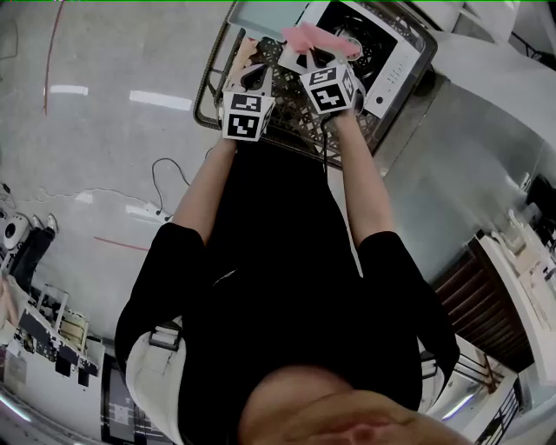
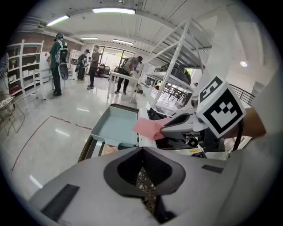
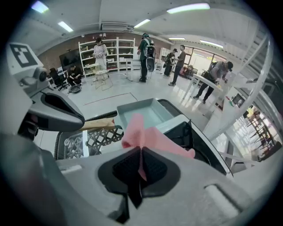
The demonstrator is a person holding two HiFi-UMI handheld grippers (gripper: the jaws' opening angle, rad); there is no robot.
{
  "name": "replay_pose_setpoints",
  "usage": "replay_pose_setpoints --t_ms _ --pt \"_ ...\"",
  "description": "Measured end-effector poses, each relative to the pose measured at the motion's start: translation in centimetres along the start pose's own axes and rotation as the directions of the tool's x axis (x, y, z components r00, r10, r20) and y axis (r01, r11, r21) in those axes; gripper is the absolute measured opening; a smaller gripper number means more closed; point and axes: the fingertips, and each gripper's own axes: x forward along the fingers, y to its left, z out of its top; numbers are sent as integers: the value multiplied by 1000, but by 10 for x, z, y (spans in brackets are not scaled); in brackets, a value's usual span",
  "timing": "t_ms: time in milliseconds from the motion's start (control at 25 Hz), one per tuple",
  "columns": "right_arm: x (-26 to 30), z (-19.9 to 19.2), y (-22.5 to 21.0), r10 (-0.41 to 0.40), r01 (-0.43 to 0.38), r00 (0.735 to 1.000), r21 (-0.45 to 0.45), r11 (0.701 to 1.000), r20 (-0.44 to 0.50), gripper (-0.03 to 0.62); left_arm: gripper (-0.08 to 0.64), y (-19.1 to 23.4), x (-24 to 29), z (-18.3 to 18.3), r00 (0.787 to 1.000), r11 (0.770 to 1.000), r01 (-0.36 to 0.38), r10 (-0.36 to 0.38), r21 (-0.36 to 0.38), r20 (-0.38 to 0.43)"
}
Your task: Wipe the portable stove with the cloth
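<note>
Table (image 1: 207, 97) at 12 o'clock in the head view; metal rim, black lattice mesh top; portable stove (image 1: 395, 71) lies on it toward 1 o'clock, white body, dark round burner well, its right end reaching the table's right rim; pale blue tray (image 1: 265, 17) on it at 12 o'clock, just beside the stove's left end; brown flat piece (image 1: 246, 54) on the mesh near the tray, can't tell what it is; glossy grey floor (image 1: 104, 148) all round; cable (image 1: 156, 178) and white power strip (image 1: 143, 211) on the floor at 9 o'clock.
</note>
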Motion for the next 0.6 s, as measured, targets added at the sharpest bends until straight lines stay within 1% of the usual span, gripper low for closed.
replay_pose_setpoints --t_ms 120,320,600 --pt "-5 -5 -7 -19 19 1000 23 1000 5 11 -2 -7 4 4 1000 1000 18 -18 19 -9" --pt "-17 -13 -21 -58 57 998 34 998 14 11 -2 -22 12 8 999 997 48 -47 54 -18" --pt "-34 -30 -43 -108 107 994 78 991 11 11 -2 -50 23 10 994 990 103 -99 100 -50"
